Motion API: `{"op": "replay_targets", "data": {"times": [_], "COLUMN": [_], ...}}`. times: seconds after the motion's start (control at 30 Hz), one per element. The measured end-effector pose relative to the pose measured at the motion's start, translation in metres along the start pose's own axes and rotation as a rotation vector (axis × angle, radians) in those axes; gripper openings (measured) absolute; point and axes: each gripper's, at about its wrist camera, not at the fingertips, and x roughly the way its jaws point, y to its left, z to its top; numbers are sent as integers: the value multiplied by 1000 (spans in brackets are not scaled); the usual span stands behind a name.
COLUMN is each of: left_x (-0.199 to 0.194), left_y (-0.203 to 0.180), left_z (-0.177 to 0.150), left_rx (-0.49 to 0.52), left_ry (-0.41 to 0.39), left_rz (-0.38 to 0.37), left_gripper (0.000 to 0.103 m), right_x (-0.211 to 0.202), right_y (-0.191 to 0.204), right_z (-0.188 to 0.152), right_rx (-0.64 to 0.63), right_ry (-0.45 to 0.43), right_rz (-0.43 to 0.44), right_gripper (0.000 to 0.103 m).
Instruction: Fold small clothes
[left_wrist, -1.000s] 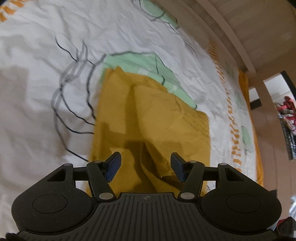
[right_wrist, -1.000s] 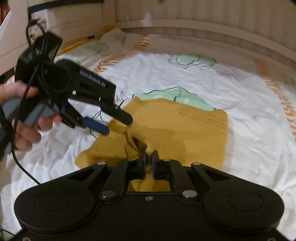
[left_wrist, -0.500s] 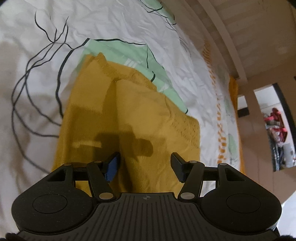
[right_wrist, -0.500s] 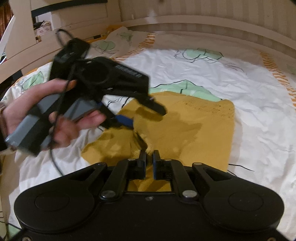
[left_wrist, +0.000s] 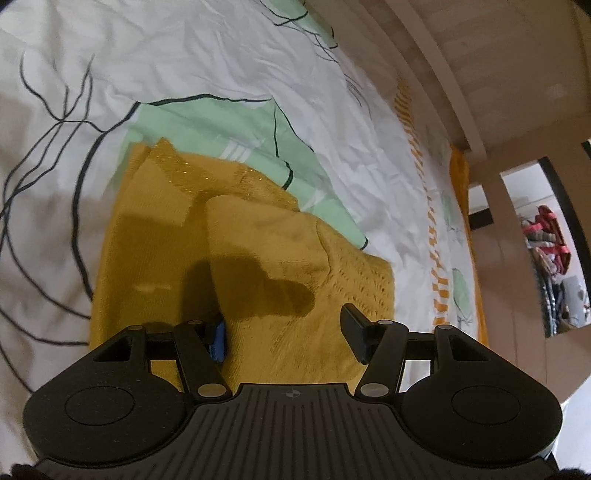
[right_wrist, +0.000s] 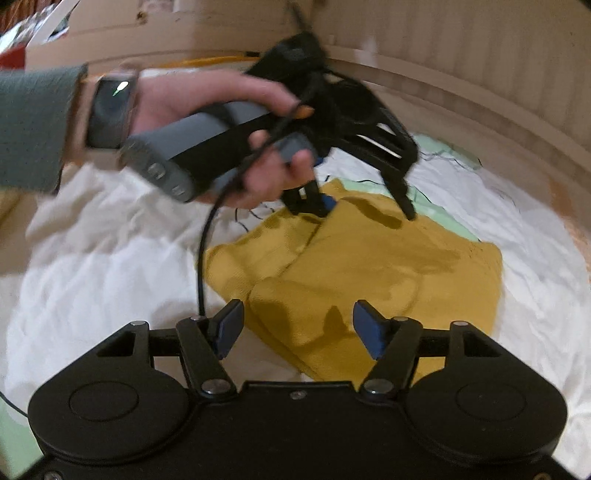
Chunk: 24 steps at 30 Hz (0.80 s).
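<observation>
Now: mustard knit garment (right_wrist: 373, 266) flat on white printed bedsheet (left_wrist: 207, 55), partly folded, one flap lapped over the middle. Left gripper (left_wrist: 284, 334) spread wide, low over garment's near part, one blue pad (left_wrist: 218, 341) at the flap's edge; nothing clamped. Right gripper (right_wrist: 297, 328) likewise spread wide, empty, above garment's near corner. Left hand (right_wrist: 218, 122) on grey handle, blurred.

both views close above garment (left_wrist: 229, 258)
</observation>
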Motion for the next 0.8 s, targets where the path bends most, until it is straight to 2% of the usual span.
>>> {"op": "replay_targets", "data": {"times": [0.17, 0.23, 0.27, 0.3, 0.47, 0.53, 0.57, 0.63, 0.8], "left_x": [6, 7, 7, 8, 13, 15, 15, 14, -4], "left_y": [1, 1, 1, 1, -4, -7, -9, -13, -52], "left_z": [5, 6, 7, 7, 10, 9, 9, 8, 9], "left_rx": [-13, -20, -17, -13, 8, 20, 25, 44, 213], "left_ry": [13, 17, 21, 23, 42, 39, 34, 20, -24], "left_rz": [-3, -7, -4, 7, 37, 53, 63, 76, 94], "left_gripper": [57, 56, 55, 49, 43, 28, 15, 12, 10], "right_x": [9, 10, 9, 8, 17, 20, 22, 19, -9], "right_y": [13, 14, 14, 13, 7, 9, 8, 1, -19], "right_z": [-2, -5, -6, -6, -4, -3, -3, -1, 11], "right_rx": [-113, -134, -132, -124, -112, -117, -110, -46, 148], "right_ry": [26, 28, 26, 24, 21, 18, 22, 11, -86], "right_rz": [-22, -15, -8, -4, -2, 6, 9, 15, 18], "right_gripper": [66, 61, 57, 54, 52, 39, 13, 10, 10]}}
